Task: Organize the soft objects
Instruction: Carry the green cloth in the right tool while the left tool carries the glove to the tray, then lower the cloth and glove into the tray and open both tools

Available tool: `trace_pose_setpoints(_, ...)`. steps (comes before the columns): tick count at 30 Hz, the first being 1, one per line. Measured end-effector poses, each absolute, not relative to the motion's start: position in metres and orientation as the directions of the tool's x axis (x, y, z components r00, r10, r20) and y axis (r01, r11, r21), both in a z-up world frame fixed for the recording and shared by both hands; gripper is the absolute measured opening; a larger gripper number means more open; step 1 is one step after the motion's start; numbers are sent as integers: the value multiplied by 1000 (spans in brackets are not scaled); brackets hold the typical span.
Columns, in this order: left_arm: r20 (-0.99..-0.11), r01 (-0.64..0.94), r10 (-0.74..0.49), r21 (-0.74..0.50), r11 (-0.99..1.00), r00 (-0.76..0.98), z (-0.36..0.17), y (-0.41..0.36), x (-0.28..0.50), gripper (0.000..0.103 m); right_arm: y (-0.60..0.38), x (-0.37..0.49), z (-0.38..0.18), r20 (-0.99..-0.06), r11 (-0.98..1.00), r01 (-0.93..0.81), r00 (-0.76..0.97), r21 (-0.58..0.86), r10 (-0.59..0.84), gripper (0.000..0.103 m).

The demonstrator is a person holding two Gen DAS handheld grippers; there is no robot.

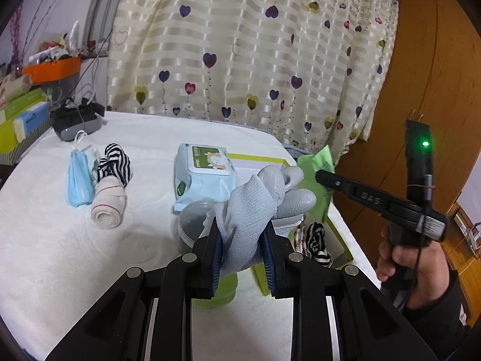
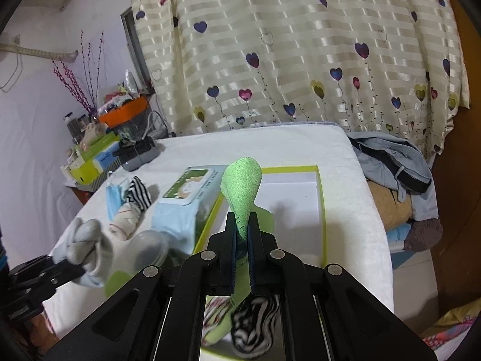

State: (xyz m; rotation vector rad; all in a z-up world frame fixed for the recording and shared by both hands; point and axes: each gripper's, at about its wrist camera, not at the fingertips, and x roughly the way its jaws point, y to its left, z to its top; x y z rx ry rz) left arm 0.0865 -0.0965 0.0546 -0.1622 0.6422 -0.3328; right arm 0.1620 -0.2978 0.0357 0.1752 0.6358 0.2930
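Observation:
My left gripper (image 1: 240, 240) is shut on a grey work glove (image 1: 261, 192), held above the white table; the glove also shows in the right wrist view (image 2: 84, 243). My right gripper (image 2: 243, 240) is shut on a green cloth (image 2: 243, 186), held over the green-rimmed white box (image 2: 320, 186). The cloth also shows in the left wrist view (image 1: 317, 168). A striped sock (image 2: 255, 325) and another patterned soft item lie in the box's near end. On the table lie a blue face mask (image 1: 78, 177), a black-and-white striped sock (image 1: 115, 162) and a rolled cream bandage (image 1: 108, 207).
A pack of wet wipes (image 1: 204, 171) lies beside the box. A clear lidded green jar (image 1: 195, 222) stands under my left gripper. A dark device (image 1: 75, 120) sits at the table's far left. Boxes and an orange tray (image 1: 54, 67) crowd the left shelf. Clothes (image 2: 396, 162) are piled right.

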Motion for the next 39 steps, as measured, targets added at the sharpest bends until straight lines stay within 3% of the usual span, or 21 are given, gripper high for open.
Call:
trace_pose_setpoints(10, -563, 229, -320, -228, 946, 762, 57, -99, 98, 22, -303, 201, 2, -645, 951, -188, 701, 247, 306, 10)
trace_pose_setpoints(11, -561, 224, -314, -226, 948, 766, 57, -99, 98, 22, -304, 202, -1, -650, 951, -182, 697, 249, 303, 14)
trace_pose_setpoints(15, -570, 220, -312, -227, 949, 760, 55, -104, 101, 22, -307, 197, -3, -638, 944, -177, 700, 279, 320, 51)
trace_pose_setpoints(28, -598, 292, -373, -233, 928, 710, 52, -147, 128, 22, -324, 150, 9, -586, 929, -181, 732, 324, 347, 52)
trace_pose_setpoints(39, -677, 293, -338, -185, 938, 654, 34, -191, 169, 23, -358, 144, 5, -561, 920, -131, 758, 368, 333, 52)
